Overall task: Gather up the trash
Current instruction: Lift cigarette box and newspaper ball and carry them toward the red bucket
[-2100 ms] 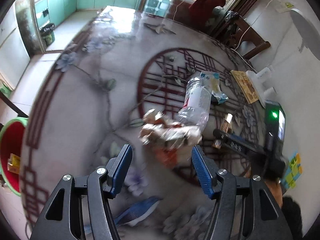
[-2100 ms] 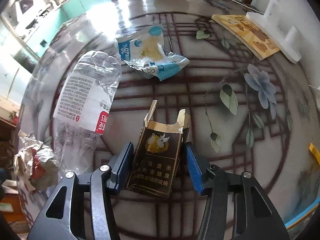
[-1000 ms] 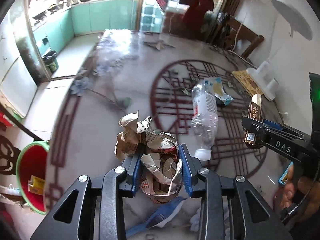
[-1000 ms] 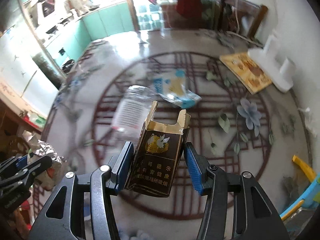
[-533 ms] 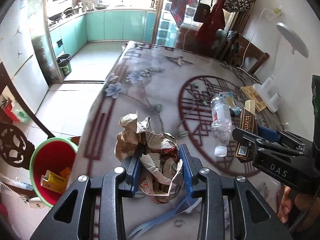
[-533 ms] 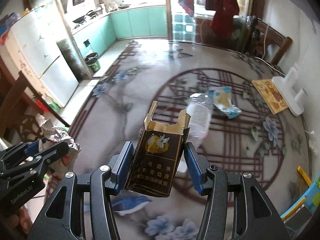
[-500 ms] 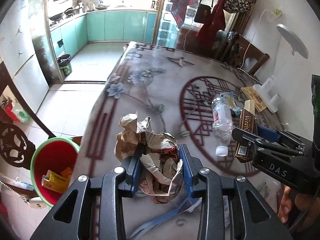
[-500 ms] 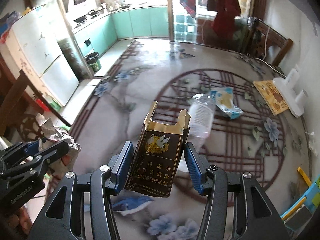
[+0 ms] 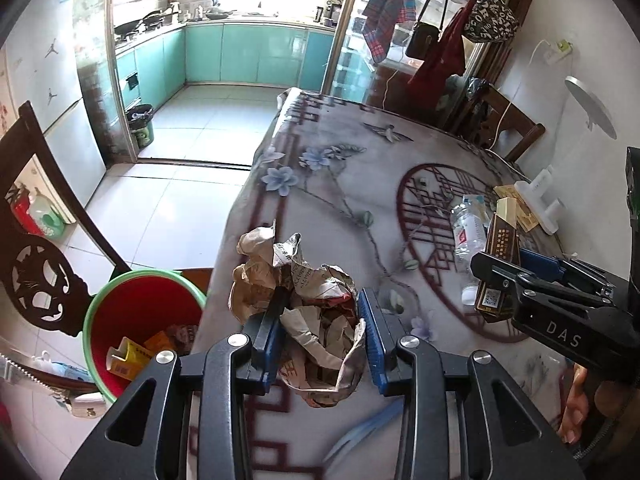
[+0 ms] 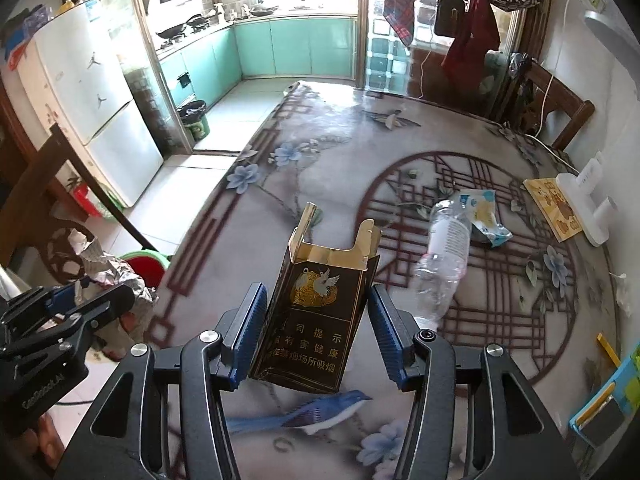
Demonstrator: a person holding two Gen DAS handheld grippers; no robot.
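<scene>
My left gripper [image 9: 322, 312] is shut on a ball of crumpled newspaper [image 9: 304, 292], held above the table's left edge. Below and to the left stands a red bin with a green rim [image 9: 136, 320] holding some yellow packaging. My right gripper [image 10: 316, 316] is shut on an open dark cigarette carton [image 10: 320, 312] with a gold flap, above the patterned table [image 10: 320, 152]. The right gripper [image 9: 496, 280] with its carton shows at the right of the left wrist view. On the table lie a clear plastic bottle [image 10: 444, 252] and a blue-white snack wrapper [image 10: 484, 216].
A dark carved chair [image 9: 40, 248] stands beside the bin. On the table's far right sit a yellow card [image 10: 554, 208], a white holder [image 10: 588, 196] and a blue tray [image 10: 608, 400]. Beyond the table lie tiled floor and a kitchen with a small black bin [image 10: 194, 120].
Both grippers have drawn back and leftward from the table's middle, each still holding its item. The red bin has come further into the left wrist view; bottle and wrapper now lie farther off.
</scene>
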